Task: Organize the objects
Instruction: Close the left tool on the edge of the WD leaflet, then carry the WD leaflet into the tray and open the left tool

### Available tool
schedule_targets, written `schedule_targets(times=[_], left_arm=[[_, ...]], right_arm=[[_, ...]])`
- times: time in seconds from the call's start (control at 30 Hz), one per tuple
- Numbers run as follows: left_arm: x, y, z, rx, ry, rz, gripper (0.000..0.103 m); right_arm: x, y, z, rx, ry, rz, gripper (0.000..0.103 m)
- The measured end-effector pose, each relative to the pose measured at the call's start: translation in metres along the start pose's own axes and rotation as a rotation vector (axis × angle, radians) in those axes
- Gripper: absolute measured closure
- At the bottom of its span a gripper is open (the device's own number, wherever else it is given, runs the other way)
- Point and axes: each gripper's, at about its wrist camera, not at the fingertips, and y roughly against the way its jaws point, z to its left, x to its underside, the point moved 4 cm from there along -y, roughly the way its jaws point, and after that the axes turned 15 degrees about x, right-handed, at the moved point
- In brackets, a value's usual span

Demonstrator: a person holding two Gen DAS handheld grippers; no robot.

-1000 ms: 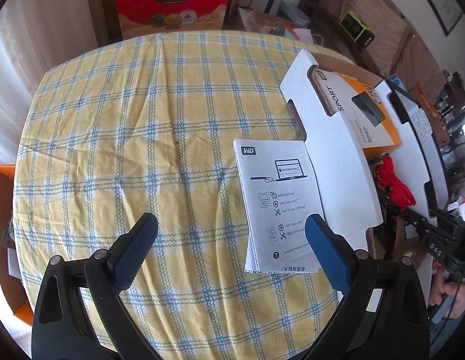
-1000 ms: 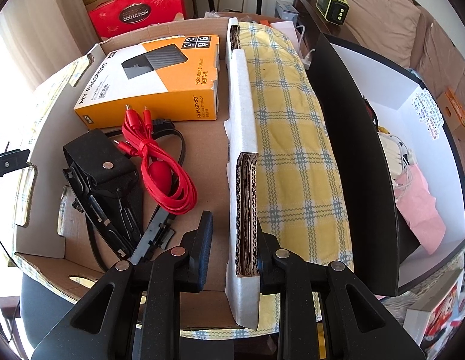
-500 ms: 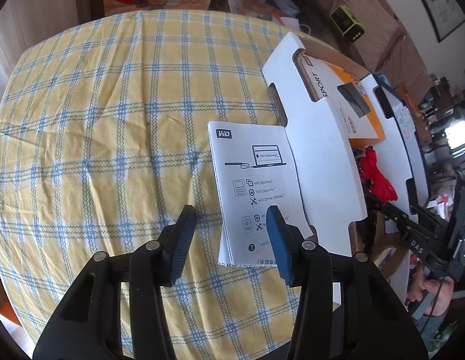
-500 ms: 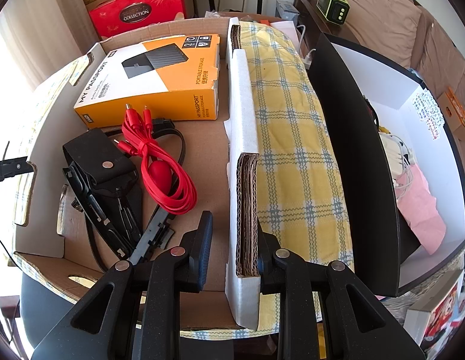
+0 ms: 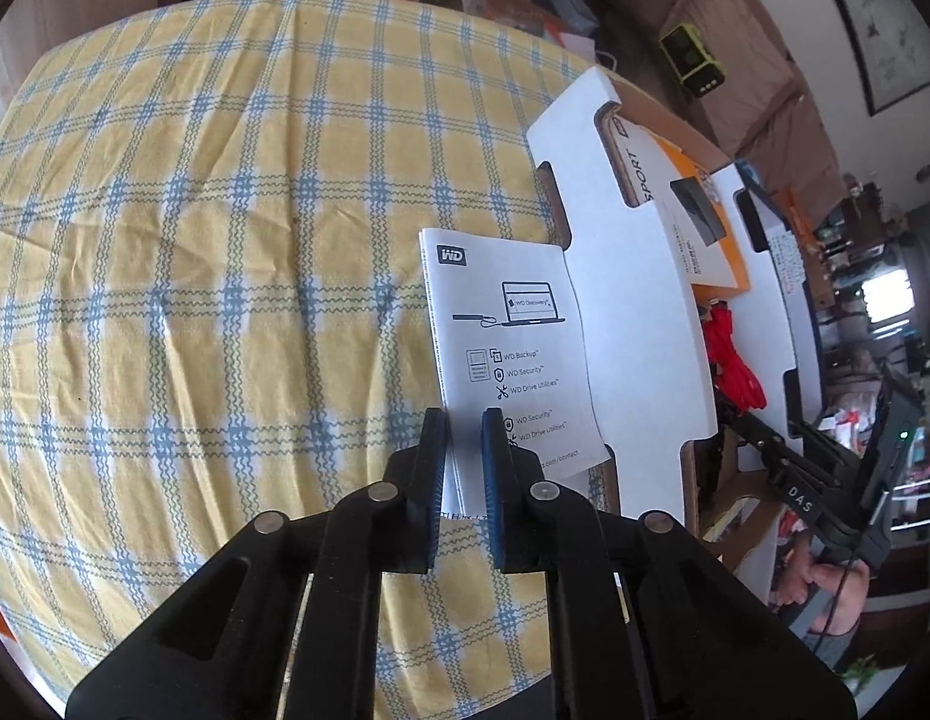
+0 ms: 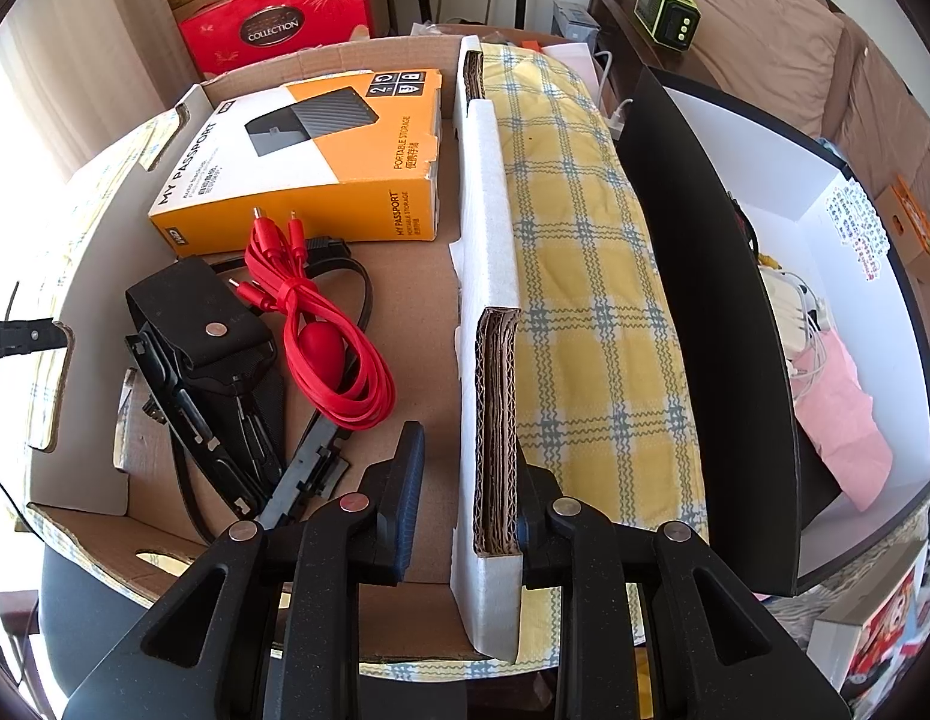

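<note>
A white WD leaflet (image 5: 513,348) lies on the yellow checked tablecloth (image 5: 225,240), its right edge against the cardboard box's white flap (image 5: 633,312). My left gripper (image 5: 464,432) has its jaws nearly together on the leaflet's near edge. My right gripper (image 6: 465,480) straddles the box's right wall (image 6: 492,360), one finger inside and one outside, with a gap beside the inner finger. The box holds an orange My Passport carton (image 6: 309,162), a red cable (image 6: 327,336) and a black pouch with straps (image 6: 207,348).
A black-and-white open box (image 6: 765,276) with pink cloth and cables stands right of the cardboard box. A red Collection gift box (image 6: 273,24) stands behind the table. A green device (image 6: 669,12) sits on furniture behind.
My left gripper moved forward to the leaflet and its jaws closed from wide open onto the leaflet's near edge. The right gripper has not moved.
</note>
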Motion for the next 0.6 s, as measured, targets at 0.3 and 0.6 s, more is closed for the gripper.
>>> schedule_targets(times=[0.3, 0.6], left_arm=[[-0.007, 0.009, -0.013, 0.303, 0.026, 0.054, 0.095], [-0.009, -0.005, -0.007, 0.205, 0.024, 0.033, 0.097]], right_arm=[[-0.001, 0.001, 0.0, 0.0, 0.002, 0.0, 0.078], [-0.003, 0.0, 0.0, -0.001, 0.005, 0.001, 0.077]])
